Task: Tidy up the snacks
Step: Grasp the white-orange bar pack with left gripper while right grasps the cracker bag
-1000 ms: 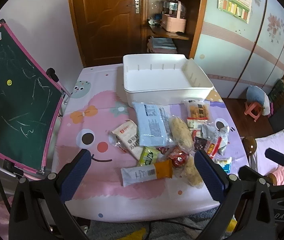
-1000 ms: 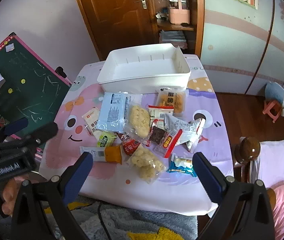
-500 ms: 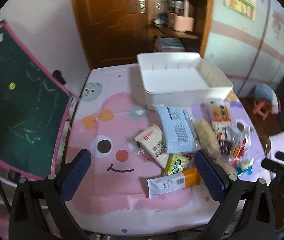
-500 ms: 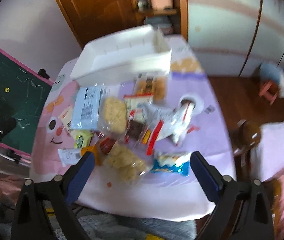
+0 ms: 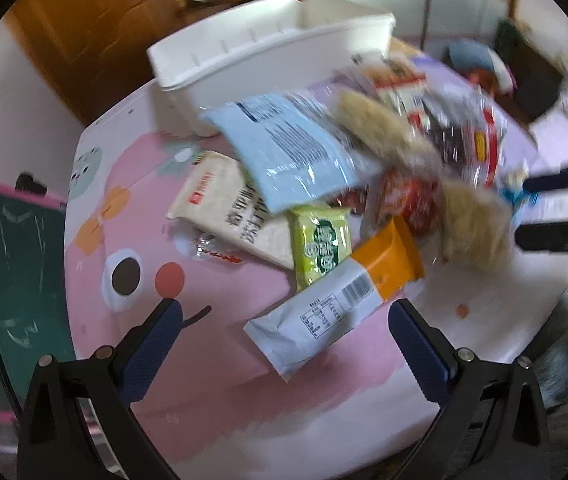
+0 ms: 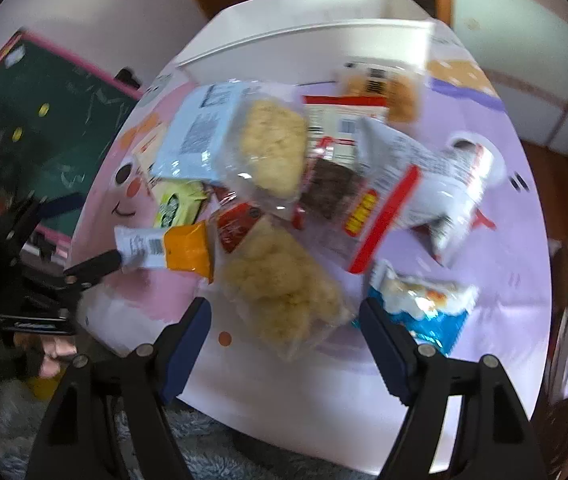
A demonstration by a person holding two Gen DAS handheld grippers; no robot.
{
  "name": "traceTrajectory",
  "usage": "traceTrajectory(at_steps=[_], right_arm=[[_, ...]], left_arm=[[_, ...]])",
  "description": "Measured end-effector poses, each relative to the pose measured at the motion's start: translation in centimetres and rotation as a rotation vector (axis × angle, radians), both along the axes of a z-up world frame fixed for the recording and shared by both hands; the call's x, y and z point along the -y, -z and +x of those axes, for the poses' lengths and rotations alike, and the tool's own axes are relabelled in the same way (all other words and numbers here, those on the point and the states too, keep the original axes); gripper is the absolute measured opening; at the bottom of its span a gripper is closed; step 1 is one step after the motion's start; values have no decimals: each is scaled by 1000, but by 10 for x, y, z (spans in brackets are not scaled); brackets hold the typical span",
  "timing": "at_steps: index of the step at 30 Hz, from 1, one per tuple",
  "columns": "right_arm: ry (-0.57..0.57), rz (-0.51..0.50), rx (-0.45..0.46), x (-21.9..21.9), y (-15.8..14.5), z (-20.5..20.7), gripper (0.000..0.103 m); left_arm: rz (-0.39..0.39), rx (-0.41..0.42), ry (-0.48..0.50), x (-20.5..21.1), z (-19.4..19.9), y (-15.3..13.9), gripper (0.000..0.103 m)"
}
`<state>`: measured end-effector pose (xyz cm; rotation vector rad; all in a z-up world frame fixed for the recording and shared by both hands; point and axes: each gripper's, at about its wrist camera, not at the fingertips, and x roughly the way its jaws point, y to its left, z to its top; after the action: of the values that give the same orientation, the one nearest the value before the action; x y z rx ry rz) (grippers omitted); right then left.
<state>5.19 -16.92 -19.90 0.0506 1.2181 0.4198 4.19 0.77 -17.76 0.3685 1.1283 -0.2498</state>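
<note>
Both views blurry. L gripper [image 5: 284, 334] wide open, nothing held, low over the pink cartoon tablecloth [image 5: 212, 364]; white-and-orange packet [image 5: 334, 300] lies just past the fingers, its white end pointing between the tips. Right behind it, green packet [image 5: 321, 242], partly under the orange end; at 11 o'clock of that the cream packet w/ dark print [image 5: 234, 208], its far corner tucked under the pale blue packet [image 5: 288, 148]. At 1–2 o'clock a clear bag of pale puffs [image 5: 472, 224], red wrapper [image 5: 402, 200] beside it, more mixed wrappers behind, too smeared to tell apart. Farthest, at 12, the white bin [image 5: 268, 54], near wall touching the blue packet's far end. R gripper [image 6: 284, 330] also wide open, empty; a clear puff bag [image 6: 284, 288] sits right at the tips, near edge between them. Blue-and-white wrapper [image 6: 424, 306] at 2 o'clock, just beside the R-hand finger. Further on: second puff bag [image 6: 272, 146], dark brownie-like pack [image 6: 330, 186], white-and-red bag [image 6: 424, 176]. L gripper seen at 9 o'clock in this view, one tip at the packet's white end.
</note>
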Motion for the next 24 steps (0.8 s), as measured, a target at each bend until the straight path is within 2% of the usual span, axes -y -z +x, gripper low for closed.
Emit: traceTrajectory(at_steps=[4, 11, 14, 18, 20, 22, 24], right_arm=[[-55, -46, 31, -13, 8, 4, 77], [-127, -117, 55, -28, 29, 14, 76], [-165, -150, 62, -37, 35, 14, 76], [-210, -215, 98, -49, 41, 12, 76], [-234, -278, 115, -57, 48, 11, 75], [-252, -322, 140, -64, 53, 9, 67], [-266, -298, 145, -66, 52, 9, 54]], left_arm=[[67, -35, 60, 13, 3, 20, 103], [79, -122, 76, 16, 13, 47, 102], [49, -177, 55, 13, 20, 56, 94], [-53, -238, 25, 4, 28, 58, 76], [-98, -260, 0, 0, 32, 60, 72], [-102, -252, -10, 0, 33, 59, 68], [-108, -247, -15, 1, 31, 58, 59]])
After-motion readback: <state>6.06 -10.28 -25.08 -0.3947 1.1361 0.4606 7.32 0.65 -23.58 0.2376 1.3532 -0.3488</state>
